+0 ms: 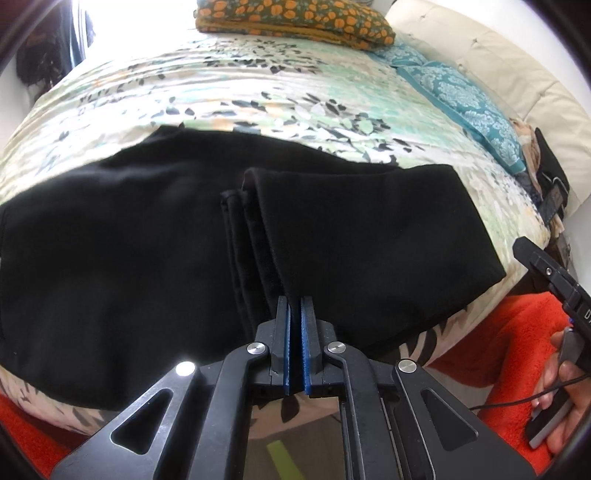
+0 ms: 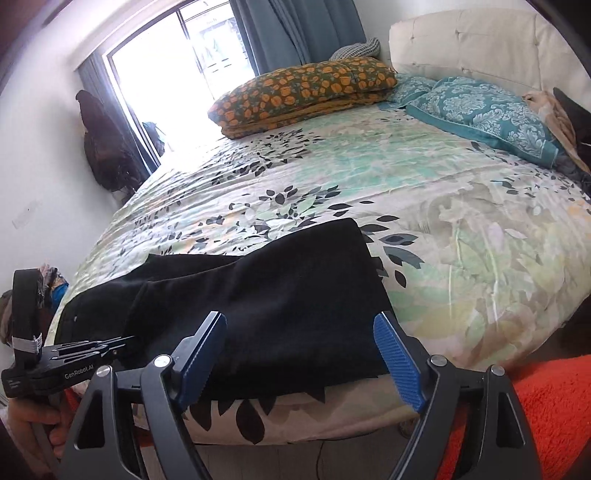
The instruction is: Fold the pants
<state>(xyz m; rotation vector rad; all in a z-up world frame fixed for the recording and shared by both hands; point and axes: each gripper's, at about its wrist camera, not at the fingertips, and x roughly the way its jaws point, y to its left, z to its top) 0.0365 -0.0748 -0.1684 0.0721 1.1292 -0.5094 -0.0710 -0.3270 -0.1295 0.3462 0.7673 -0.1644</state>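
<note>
Black pants [image 1: 147,236] lie across the near edge of a bed with a floral cover [image 1: 258,85]. The leg ends are folded back over the rest, with their hems [image 1: 240,221] near the middle. My left gripper [image 1: 295,301] is shut, its blue pads pressed on the near edge of the folded leg layer. In the right wrist view the pants [image 2: 277,295] lie flat at the bed edge. My right gripper [image 2: 301,334] is open and empty, its fingers spread just in front of the pants' near edge. The left gripper [image 2: 122,341] shows at the left there.
An orange-flowered folded quilt [image 2: 306,92] and teal pillows [image 2: 487,110] lie at the far end by the cream headboard [image 2: 480,40]. An orange-red rug [image 2: 554,398] covers the floor at the bedside. A window with blue curtains [image 2: 295,29] is behind.
</note>
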